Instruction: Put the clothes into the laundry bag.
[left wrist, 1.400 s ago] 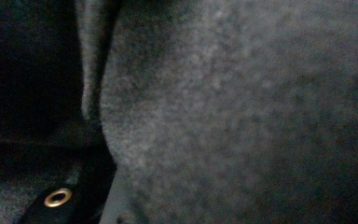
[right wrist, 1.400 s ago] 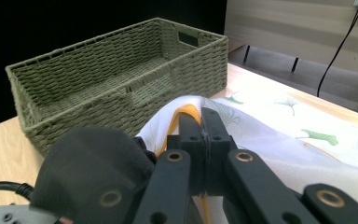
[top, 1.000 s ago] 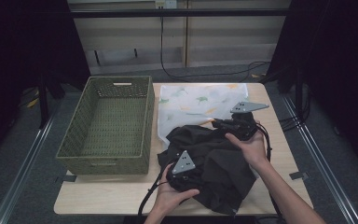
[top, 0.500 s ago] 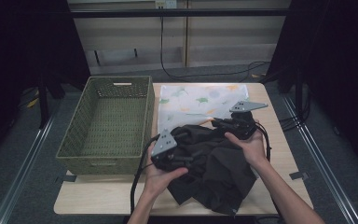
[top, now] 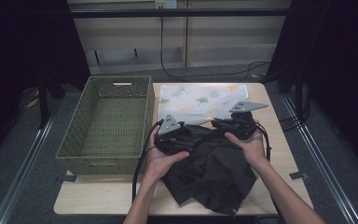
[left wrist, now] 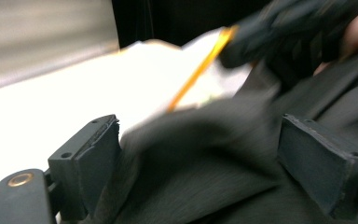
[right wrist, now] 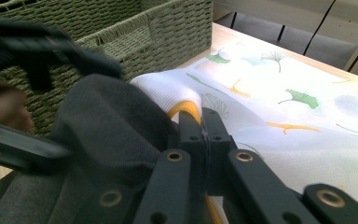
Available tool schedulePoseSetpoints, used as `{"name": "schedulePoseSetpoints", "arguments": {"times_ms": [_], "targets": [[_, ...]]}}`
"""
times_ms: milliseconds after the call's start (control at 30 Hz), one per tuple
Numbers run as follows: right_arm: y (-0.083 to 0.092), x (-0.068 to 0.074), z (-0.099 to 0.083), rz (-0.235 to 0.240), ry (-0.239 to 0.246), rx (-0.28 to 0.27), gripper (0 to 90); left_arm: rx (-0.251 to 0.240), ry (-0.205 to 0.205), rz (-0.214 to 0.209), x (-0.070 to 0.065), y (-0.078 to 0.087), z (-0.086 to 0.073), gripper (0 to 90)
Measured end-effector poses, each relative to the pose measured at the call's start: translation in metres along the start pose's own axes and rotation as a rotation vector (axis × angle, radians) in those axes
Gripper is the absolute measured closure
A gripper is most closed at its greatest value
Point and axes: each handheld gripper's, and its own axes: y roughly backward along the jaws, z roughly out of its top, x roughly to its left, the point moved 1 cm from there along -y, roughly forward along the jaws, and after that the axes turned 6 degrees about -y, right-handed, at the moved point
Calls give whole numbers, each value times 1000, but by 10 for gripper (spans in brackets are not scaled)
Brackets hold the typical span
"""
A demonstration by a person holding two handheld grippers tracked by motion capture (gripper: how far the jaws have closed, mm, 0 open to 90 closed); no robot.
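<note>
A dark grey garment (top: pixel 209 168) lies crumpled on the table's front half, over the near edge of a white cloth with a leaf print (top: pixel 200 95). My left gripper (top: pixel 185 138) sits at the garment's back left corner, beside the basket. In the left gripper view it is open (left wrist: pixel 200 158), with dark fabric bulging between the wide-apart jaws. My right gripper (top: pixel 218 123) is at the garment's back edge. The right gripper view shows it shut (right wrist: pixel 203 126) on the white cloth's orange-trimmed edge (right wrist: pixel 186 108), with the dark garment (right wrist: pixel 107 121) pressed against it on the left.
A green woven basket (top: pixel 81 154) stands on the table's left part, close to my left hand. Bare wooden table (top: pixel 98 198) shows at the front left. Cables trail from both grippers. Beyond the table are a floor, a low wall and dark curtains.
My left gripper has moved from the garment's front up to its back left corner, next to the basket. The right gripper has stayed in place.
</note>
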Motion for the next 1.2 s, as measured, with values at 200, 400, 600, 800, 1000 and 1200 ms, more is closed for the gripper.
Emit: {"name": "schedulePoseSetpoints", "arguments": {"times_ms": [200,400,600,800,1000,1200], "targets": [[-4,0,0,1,0,0,895,29,-70,-47,-24,-5,-3,825],[-4,17,3,38,34,-3,895,93,-75,-38,-27,-37,-10,816],[14,29,14,70,48,-57,895,152,-19,-28,-16,-52,-32,822],[29,34,13,62,55,-47,895,172,-23,22,-17,-52,-34,800],[24,31,-5,10,61,2,895,46,-3,32,-17,-32,-32,379],[15,24,-7,9,35,6,895,-81,12,30,-23,7,-24,306]]}}
